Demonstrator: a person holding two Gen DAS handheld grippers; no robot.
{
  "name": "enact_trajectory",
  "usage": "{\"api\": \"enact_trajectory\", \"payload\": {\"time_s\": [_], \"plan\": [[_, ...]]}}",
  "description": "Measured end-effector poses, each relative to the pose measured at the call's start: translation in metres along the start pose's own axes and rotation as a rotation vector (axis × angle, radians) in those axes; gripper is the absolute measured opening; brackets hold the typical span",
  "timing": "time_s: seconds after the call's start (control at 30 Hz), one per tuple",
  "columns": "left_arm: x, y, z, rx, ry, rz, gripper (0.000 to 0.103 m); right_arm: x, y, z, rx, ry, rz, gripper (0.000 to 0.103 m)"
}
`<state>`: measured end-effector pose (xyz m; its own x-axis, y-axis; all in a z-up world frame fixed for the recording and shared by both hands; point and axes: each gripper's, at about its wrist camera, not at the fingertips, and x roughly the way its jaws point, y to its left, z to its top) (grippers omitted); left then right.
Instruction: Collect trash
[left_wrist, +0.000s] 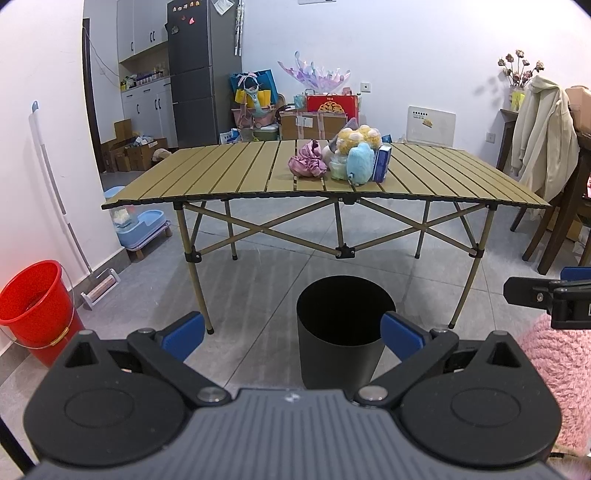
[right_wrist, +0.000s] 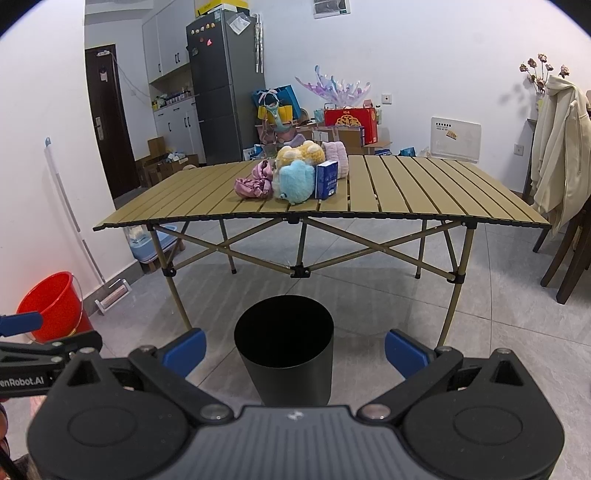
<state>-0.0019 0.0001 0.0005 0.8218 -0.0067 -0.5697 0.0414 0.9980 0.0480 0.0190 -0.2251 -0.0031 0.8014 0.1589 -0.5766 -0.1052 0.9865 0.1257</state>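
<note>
Two grippers hang low over the grey tiled floor, both with jaws spread wide and nothing between them: the left gripper (left_wrist: 291, 332) and the right gripper (right_wrist: 295, 349), each with blue pads (left_wrist: 183, 329) on black linkages. Between and just ahead of them stands the bin (left_wrist: 341, 332), a matte black cylinder with an open, dark mouth, set on the floor in front of the table (left_wrist: 221, 173). That table is a folding one, its top made of tan slats over thin crossed metal legs. Clustered near its middle (touching or nearly so) are a crumpled pink cloth (left_wrist: 308, 160), a fuzzy blue plush (left_wrist: 360, 162), a yellow plush (left_wrist: 360, 138) behind it, and an upright blue box (left_wrist: 382, 162). A glossy red bucket (left_wrist: 35, 299) sits by the left wall.
</note>
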Motion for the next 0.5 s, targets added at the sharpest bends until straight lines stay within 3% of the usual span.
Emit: {"api": "enact_trajectory", "payload": {"time_s": [0.5], "plan": [[-0.0007,0.0003,0.0005,0.0,-0.002,0.0,0.103,-0.0069,0.001,0.0015,0.0,-0.006,0.0,0.103]]}}
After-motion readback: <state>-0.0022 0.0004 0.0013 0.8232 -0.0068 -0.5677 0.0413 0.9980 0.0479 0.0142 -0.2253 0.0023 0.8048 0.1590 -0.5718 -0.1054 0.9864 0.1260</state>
